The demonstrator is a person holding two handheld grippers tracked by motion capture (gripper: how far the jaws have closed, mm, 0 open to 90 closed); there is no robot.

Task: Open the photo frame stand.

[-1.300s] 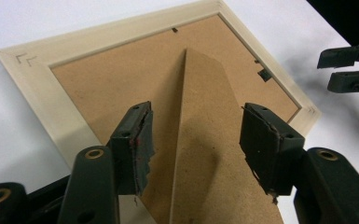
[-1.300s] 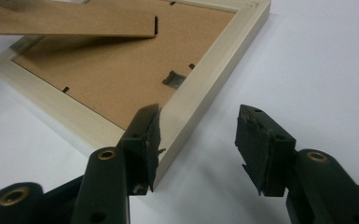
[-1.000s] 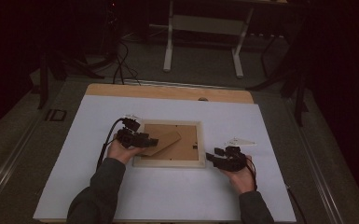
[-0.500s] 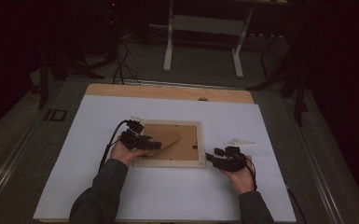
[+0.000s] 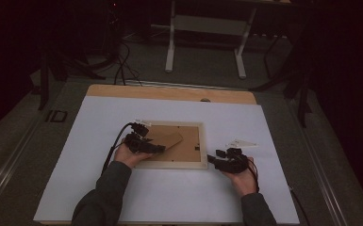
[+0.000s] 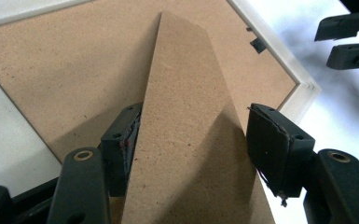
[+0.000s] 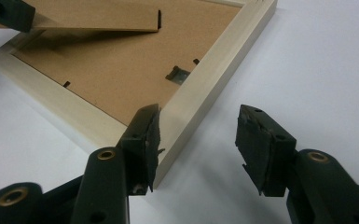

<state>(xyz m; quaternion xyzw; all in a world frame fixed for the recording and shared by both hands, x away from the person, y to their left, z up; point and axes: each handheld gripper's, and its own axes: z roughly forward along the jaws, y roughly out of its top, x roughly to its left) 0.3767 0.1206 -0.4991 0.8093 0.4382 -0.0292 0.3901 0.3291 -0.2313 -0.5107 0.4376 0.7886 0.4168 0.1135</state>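
Note:
A pale wooden picture frame [image 5: 169, 165] lies face down on the white sheet, its brown backing board [image 5: 191, 148] up. A cardboard stand flap [image 5: 169, 140] [image 6: 191, 93] is lifted off the backing. My left gripper [image 5: 156, 148] [image 6: 191, 135] straddles the flap with a pad against each long edge. In the right gripper view the flap [image 7: 93, 18] hangs above the backing. My right gripper [image 5: 214, 159] [image 7: 198, 135] rests open at the frame's near right corner [image 7: 200, 93], its left jaw over the rail and nothing pinched.
A small white slip [image 5: 240, 142] lies on the sheet [image 5: 169, 202] right of the frame. A metal hanger clip [image 7: 177, 74] sits on the backing. The table's wooden edge [image 5: 169, 92] runs along the back, with stand legs and cables on the floor beyond.
My left gripper has crept slightly to the right over the frame. The right gripper and the frame have stayed put.

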